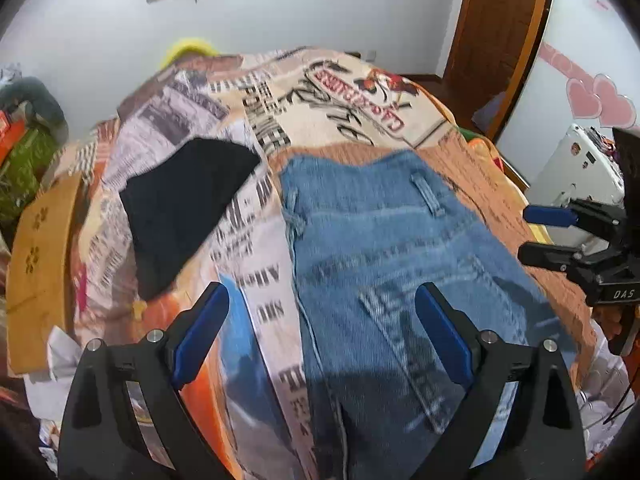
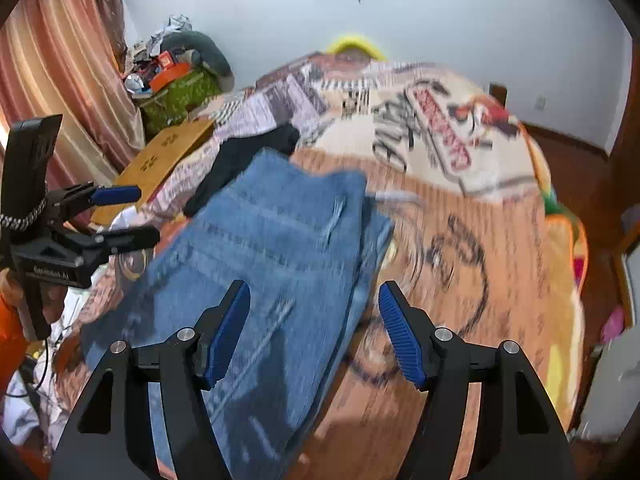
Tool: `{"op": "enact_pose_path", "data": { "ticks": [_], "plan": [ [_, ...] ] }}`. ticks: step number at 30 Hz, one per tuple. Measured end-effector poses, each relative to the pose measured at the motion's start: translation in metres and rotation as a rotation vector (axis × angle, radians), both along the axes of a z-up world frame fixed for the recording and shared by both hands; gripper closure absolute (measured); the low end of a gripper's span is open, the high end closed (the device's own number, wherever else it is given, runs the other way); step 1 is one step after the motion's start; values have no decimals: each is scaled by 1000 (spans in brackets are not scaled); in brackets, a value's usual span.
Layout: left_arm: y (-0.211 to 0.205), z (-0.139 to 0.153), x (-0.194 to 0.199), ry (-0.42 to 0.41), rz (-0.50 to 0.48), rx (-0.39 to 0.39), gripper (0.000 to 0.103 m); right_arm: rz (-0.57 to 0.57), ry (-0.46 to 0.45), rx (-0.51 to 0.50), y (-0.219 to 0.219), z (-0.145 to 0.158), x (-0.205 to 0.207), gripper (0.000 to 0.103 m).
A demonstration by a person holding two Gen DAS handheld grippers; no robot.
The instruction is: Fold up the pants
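The bed [image 1: 472, 168], under a printed blanket [image 2: 460, 216], carries the blue jeans [image 1: 380, 248] folded into a long stack that runs from the near edge toward the middle. To the right of the jeans, the blanket lies bare out to the bed's right edge; to their left, a dark cloth [image 1: 188, 204] lies well apart from them, and a wooden board [image 1: 40, 264] sits along the bed's left edge. The far half of the bed, toward the wall, is free.

The left claw [image 1: 322, 332] hangs above the near part of the jeans, over their left hem, jaws wide apart with nothing between the pads. The right claw [image 2: 314, 330] hangs over the jeans' right edge, one finger above the denim and the other above the blanket; its jaws stand parted and grip nothing. Whether either claw touches the cloth cannot be told through the blur.
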State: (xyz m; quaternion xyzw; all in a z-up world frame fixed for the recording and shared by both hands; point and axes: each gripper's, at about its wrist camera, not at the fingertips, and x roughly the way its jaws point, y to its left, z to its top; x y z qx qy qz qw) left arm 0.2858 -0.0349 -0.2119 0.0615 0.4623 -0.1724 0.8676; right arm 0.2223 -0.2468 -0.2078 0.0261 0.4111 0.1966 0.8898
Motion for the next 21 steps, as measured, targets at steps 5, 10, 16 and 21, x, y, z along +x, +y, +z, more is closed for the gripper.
{"op": "enact_pose_path", "data": {
  "ticks": [5,10,16,21],
  "plan": [
    [1,-26,1,96,-30,7,7,-12,127,51,-4,-37,-3,40],
    [-1,-44,17,204,-43,-76,7,-23,193,112,-12,-55,6,31],
    [-10,-69,45,359,-78,-161,6,13,265,234,-12,-68,23,31],
    [-16,-75,58,386,-116,-181,4,55,268,265,-4,-72,34,28]
  ]
}}
